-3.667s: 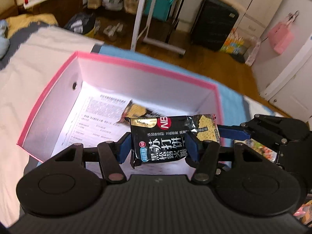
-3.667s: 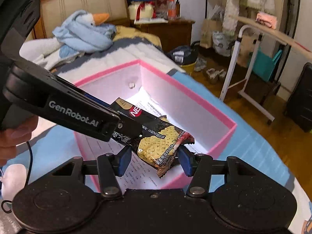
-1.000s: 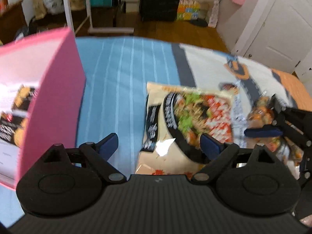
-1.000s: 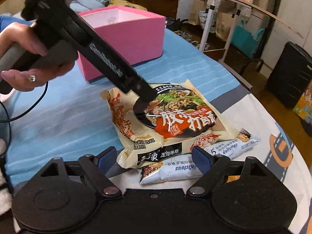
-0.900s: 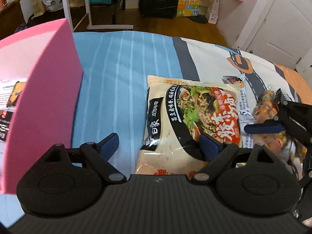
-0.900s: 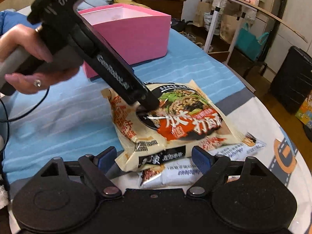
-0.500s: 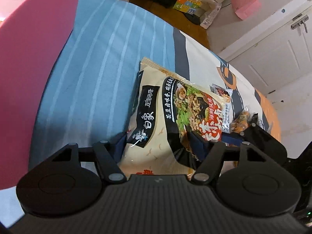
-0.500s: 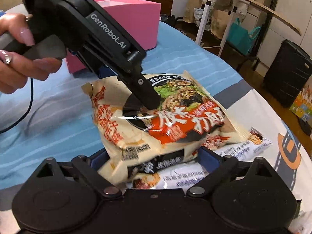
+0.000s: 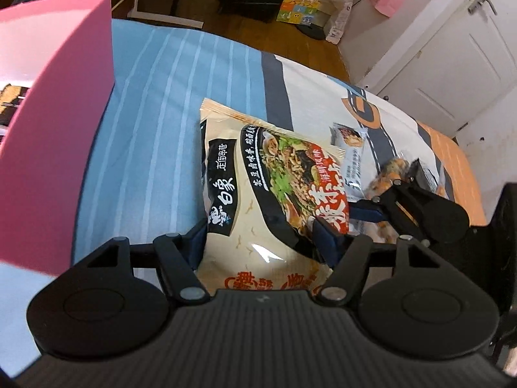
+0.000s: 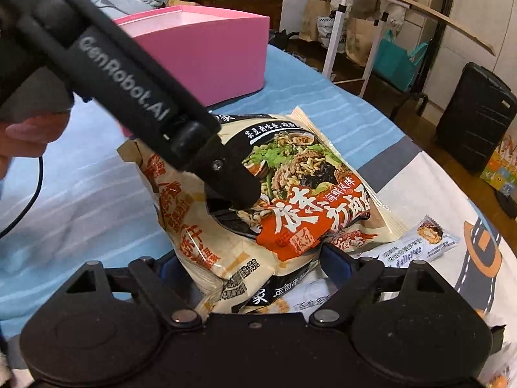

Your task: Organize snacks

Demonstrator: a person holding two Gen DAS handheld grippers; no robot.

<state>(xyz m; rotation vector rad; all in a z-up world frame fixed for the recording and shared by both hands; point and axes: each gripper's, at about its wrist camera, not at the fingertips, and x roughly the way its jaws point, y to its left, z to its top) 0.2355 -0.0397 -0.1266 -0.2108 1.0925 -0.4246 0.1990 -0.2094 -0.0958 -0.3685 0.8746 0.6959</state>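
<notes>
A large beige noodle packet (image 9: 258, 194) with a noodle-bowl picture lies on the blue striped bedspread; it also shows in the right wrist view (image 10: 274, 200). My left gripper (image 9: 263, 239) is shut on its near edge. My right gripper (image 10: 245, 268) is shut on the opposite edge, crumpling it. Both hold the packet, tilted, a little above the bed. The pink box (image 9: 48, 135) stands to the left, with a dark cracker packet (image 9: 9, 97) partly showing inside.
A pale snack bar wrapper (image 10: 416, 242) lies beside the noodle packet, partly under it. A clear bag of brown snacks (image 9: 387, 174) lies behind the right gripper. Wooden floor, a black suitcase (image 10: 475, 113) and a white rack (image 10: 349, 32) lie beyond the bed edge.
Both grippers left the pink box, moved to the noodle packet and closed on its opposite edges. The packet has risen and tilted off the bed.
</notes>
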